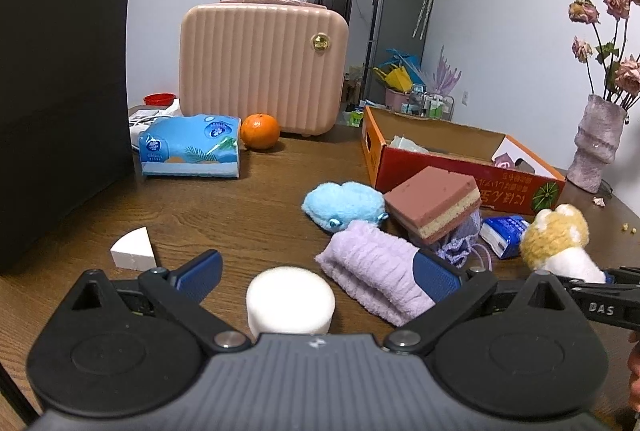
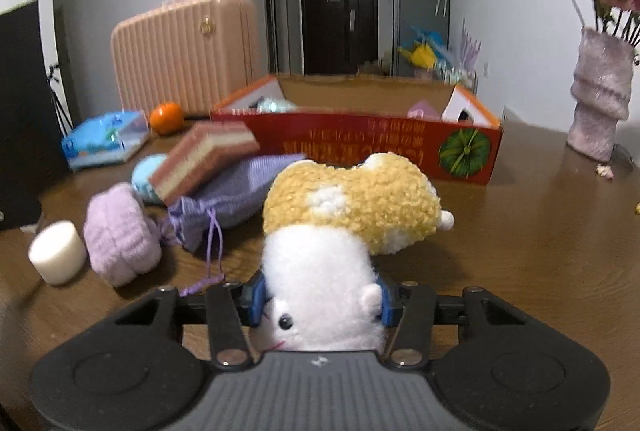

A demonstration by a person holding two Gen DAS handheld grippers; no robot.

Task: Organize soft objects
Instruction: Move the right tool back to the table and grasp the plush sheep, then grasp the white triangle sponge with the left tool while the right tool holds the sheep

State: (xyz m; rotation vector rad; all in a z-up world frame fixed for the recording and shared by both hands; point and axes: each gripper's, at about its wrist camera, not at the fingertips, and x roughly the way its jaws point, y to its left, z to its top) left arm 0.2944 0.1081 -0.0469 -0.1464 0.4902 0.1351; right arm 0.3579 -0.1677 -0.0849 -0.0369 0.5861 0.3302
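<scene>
My right gripper [image 2: 320, 301] is shut on a plush toy [image 2: 348, 207] with a white body and a curly yellow cap, its blue pads pressing into the white part near the face. The same toy [image 1: 554, 235] shows at the right of the left wrist view. My left gripper [image 1: 316, 267] stands open low over the wooden table, with a white foam cylinder [image 1: 290, 305] between its fingers, untouched. A rolled lilac towel [image 1: 372, 273] lies against its right finger. Behind are a blue plush [image 1: 344, 203], a layered pink sponge [image 1: 434, 207] and a purple drawstring pouch [image 2: 236, 191].
An open red cardboard box [image 2: 360, 147] holding a few items stands behind the pile. A pink ribbed case [image 1: 260, 63], an orange [image 1: 260, 131] and a blue tissue pack [image 1: 192, 147] sit further back. A vase [image 1: 596, 143] stands right, a black panel [image 1: 60, 71] left, a white foam wedge [image 1: 134, 249] nearby.
</scene>
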